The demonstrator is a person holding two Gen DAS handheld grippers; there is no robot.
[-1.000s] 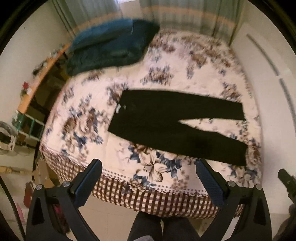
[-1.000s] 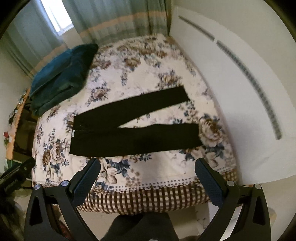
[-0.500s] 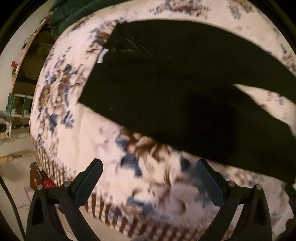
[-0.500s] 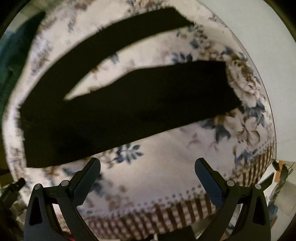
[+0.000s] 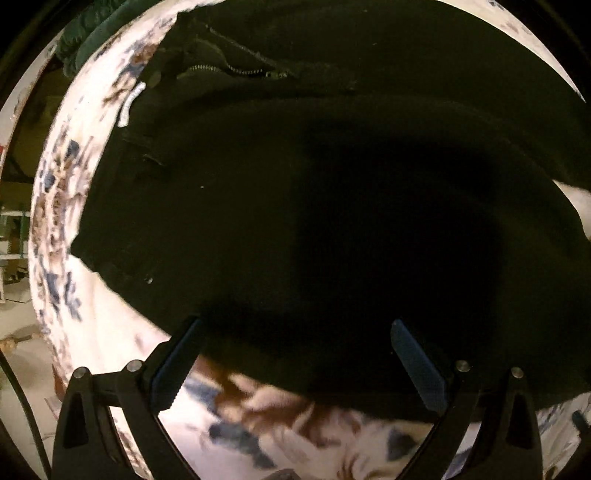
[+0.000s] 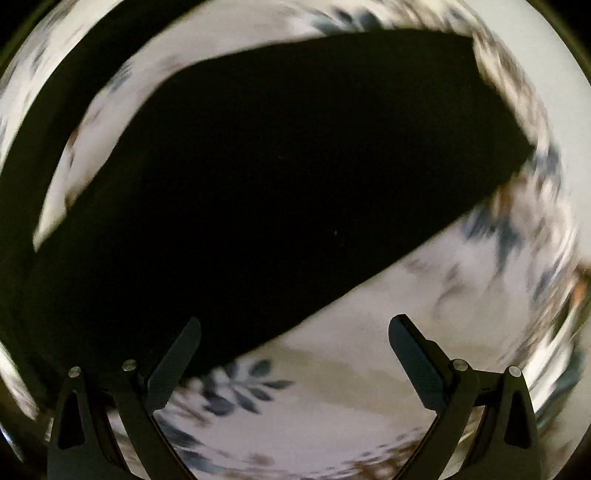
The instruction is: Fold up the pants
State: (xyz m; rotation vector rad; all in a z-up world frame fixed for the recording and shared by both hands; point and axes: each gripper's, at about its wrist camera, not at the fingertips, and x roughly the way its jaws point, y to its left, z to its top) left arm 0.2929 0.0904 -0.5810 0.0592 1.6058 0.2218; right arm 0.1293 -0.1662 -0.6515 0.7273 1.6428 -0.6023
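The black pants (image 5: 295, 184) lie spread flat on a floral bedspread (image 5: 280, 435) and fill most of the left wrist view. Their waistband runs down the left side of that frame, with an open zipper (image 5: 236, 70) near the upper centre and a small white tag (image 5: 129, 105) at the upper left edge of the cloth. The near edge of the pants crosses the lower part of the frame, just above the flower print.

In the right wrist view one pant leg (image 6: 277, 184) sweeps across the middle of the frame from lower left to upper right, its hem (image 6: 502, 107) ending squarely at the upper right. The other leg (image 6: 74, 74) shows as a dark band along the upper left, a wedge of bedspread between the two. This view is blurred — the print reads only as smeared blue and brown.

The left gripper (image 5: 295, 354) sits low in its frame, fingers wide apart and holding nothing; its tips overlap the pants' near edge. The right gripper (image 6: 295, 354) is likewise spread wide and empty — left fingertip over the leg's edge, right fingertip over bare bedspread.

A dark green blanket (image 5: 92, 26) shows at the far upper left of the left wrist view.
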